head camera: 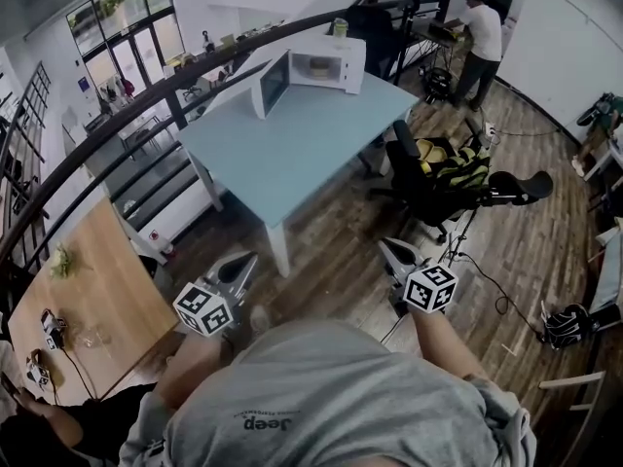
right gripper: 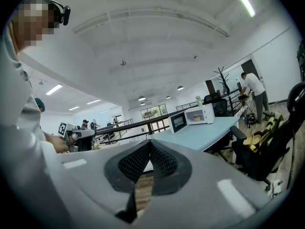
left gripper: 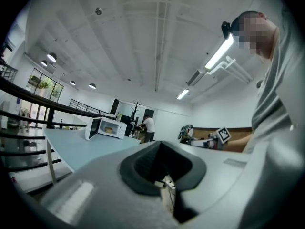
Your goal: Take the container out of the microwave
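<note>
A white microwave [head camera: 326, 66] stands at the far end of the light blue table [head camera: 292, 154], its door [head camera: 271, 84] swung open to the left. Inside sits a small yellowish container [head camera: 319, 64], also seen as the container [right gripper: 197, 118] in the right gripper view. Both grippers are held low in front of the person's body, well short of the table. My left gripper [head camera: 245, 261] has its jaws together with nothing between them. My right gripper [head camera: 389, 249] is shut and empty too; its ribbed pads [right gripper: 162, 159] meet.
A black and yellow office chair [head camera: 443, 173] stands right of the table. A wooden desk [head camera: 88, 290] lies at lower left, behind a dark curved railing [head camera: 146, 115]. A green bottle [head camera: 340, 29] tops the microwave. A person [head camera: 479, 37] works at the back. Cables [head camera: 506, 295] cross the wood floor.
</note>
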Motion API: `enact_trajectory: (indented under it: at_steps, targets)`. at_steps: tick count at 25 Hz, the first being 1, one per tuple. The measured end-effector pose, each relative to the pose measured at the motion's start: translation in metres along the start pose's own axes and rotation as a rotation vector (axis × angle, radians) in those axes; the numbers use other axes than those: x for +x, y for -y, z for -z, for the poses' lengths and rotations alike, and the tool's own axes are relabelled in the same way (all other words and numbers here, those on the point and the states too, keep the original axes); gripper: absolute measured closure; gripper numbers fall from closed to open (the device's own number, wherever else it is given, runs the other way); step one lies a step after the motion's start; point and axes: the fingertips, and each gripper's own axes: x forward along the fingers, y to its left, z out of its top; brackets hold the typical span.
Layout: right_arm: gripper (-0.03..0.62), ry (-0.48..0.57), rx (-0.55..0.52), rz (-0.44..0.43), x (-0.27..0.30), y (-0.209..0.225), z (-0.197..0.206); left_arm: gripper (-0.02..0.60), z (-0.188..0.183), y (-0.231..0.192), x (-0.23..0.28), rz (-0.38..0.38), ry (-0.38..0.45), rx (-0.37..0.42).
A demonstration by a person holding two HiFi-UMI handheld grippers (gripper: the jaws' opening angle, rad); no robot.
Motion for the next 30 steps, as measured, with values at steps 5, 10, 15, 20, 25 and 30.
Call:
enact_trajectory:
  at_steps: [5, 10, 15, 20, 25, 30]
  targets:
    - [0.589, -0.002, -0.013, 0.041, 0.054, 0.009, -0.011, 0.558, -0.007, -0.063, 0.023, 0.057, -0.002, -0.014]
    - [0.589, 0.01, -0.027, 0.098, 0.122, 0.017, -0.033, 0.558, -0.027, -0.147, 0.053, 0.13, 0.006, -0.028]
    - [0.589, 0.035, -0.021, 0.182, 0.194, 0.018, -0.063, 0.558, -0.06, -0.233, 0.073, 0.208, -0.002, -0.022]
    - [0.589, 0.033, -0.037, 0.186, 0.272, 0.008, -0.083, 0.558, -0.083, -0.308, 0.079, 0.238, 0.007, -0.01]
    - [0.589, 0.015, -0.047, 0.179, 0.331, 0.003, -0.091, 0.558, -0.09, -0.364, 0.073, 0.227, 0.014, -0.032]
    - [0.589, -0.001, -0.05, 0.183, 0.377, 0.012, -0.097, 0.558, -0.095, -0.413, 0.072, 0.202, 0.017, -0.047]
